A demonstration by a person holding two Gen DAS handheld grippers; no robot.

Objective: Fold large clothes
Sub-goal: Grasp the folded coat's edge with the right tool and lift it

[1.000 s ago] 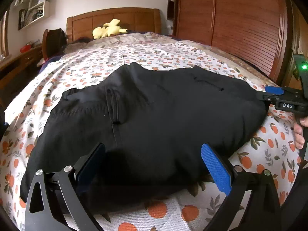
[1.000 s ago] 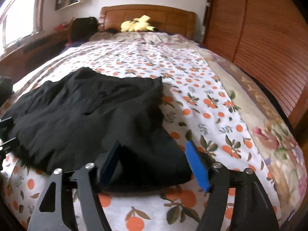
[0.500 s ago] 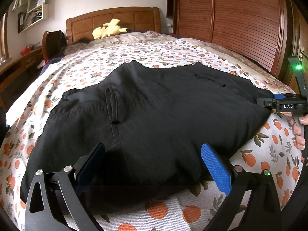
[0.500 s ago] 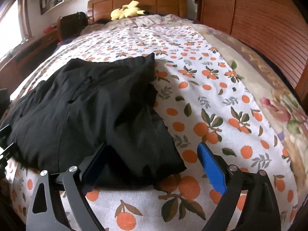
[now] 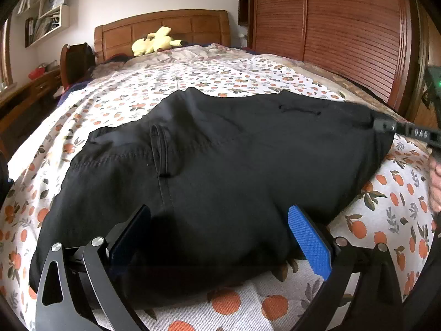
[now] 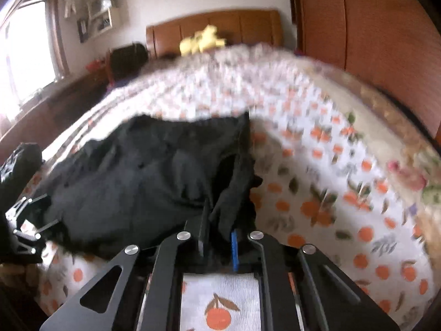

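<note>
A: Nearest first. Where do the tongs stand against the trousers [image 5: 220,171]?

B: The left tongs [image 5: 220,237] are spread wide, released, straddling the near hem of the trousers without pinching it. The right tongs [image 6: 219,238] are clenched on a bunch of black cloth at the trousers' right edge.

A: And the trousers themselves?

B: Spread flat on the bed [image 5: 242,71], across the orange-print sheet, near its foot end. A belt loop [image 5: 161,151] shows left of their middle, a pocket slit [image 5: 299,109] farther back.

A: So the step in hand?

B: I judge it to be taking hold for a fold. The right side is gripped; the left must close on the near hem before anything lifts.

A: How to do it well?

B: Bite all the layers, not only the top one. Then raise both corners level and carry them evenly, so the cloth does not twist or drag the sheet.

A: Anything beyond the trousers?

B: A yellow plush [image 5: 155,42] by the headboard, well clear.
</note>
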